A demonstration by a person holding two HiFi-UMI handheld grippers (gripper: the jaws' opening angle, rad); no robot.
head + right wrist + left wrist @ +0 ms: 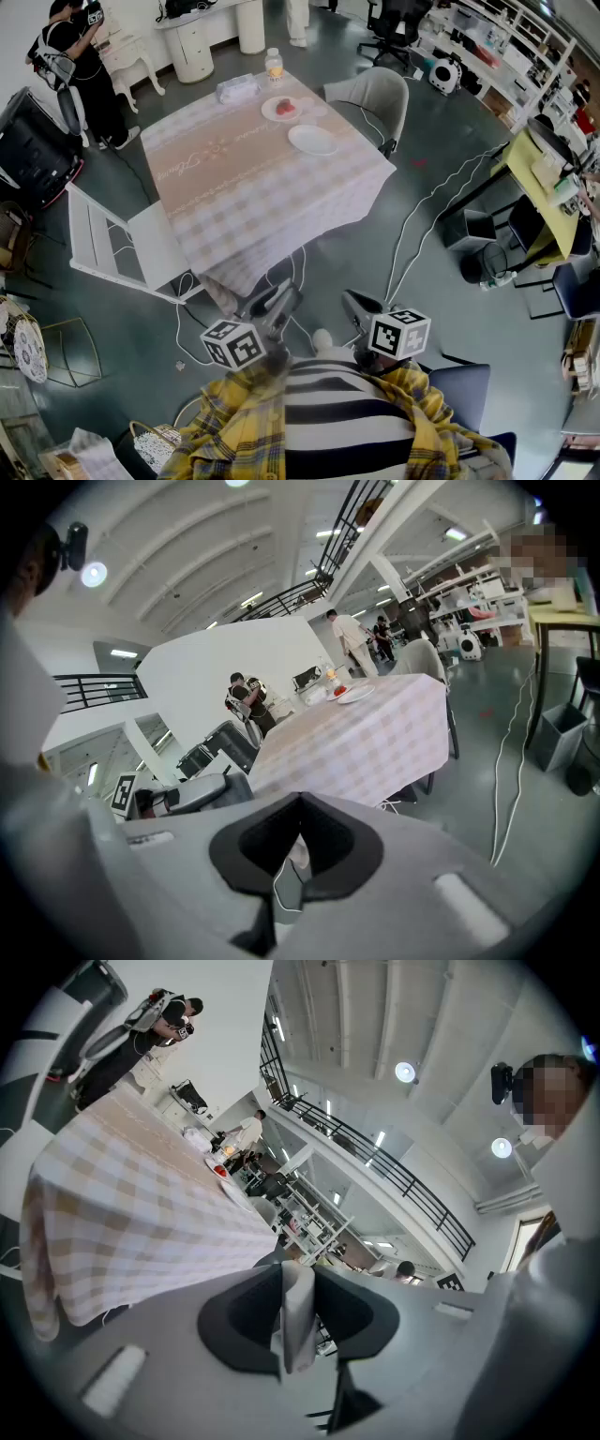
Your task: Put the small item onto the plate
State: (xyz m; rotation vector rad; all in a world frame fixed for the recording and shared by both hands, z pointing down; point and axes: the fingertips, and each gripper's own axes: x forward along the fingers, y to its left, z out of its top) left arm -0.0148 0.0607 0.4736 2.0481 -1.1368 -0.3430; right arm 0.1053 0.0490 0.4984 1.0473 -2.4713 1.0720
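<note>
Well off to the left of the left gripper (281,302) stands a white folding chair (122,244), beside the table (253,197). This gripper is level at the near table edge, its jaws closed together with nothing between them. Its marker cube (232,343) shows black-and-white squares only.

Straight ahead of both grippers the checked cloth runs away. A pale band down its middle carries curly script, too faint to read. At the far end, well beyond the left gripper's tips, lie a tissue pack (236,88) and a bottle (274,64) whose label cannot be read.

Just right of those, far ahead and between the lines of the two grippers, the small red item (285,107) sits on a saucer (272,112). It is too small to tell its long axis or which way it points. The white plate (313,140) lies just beside the saucer, a little nearer the grippers and to the right, apart from the red item.

The right gripper (359,306) tilts down near the table corner, clenched on nothing, well short of the plate. A grey chair (375,98) stands far beyond it at the table's right side
</note>
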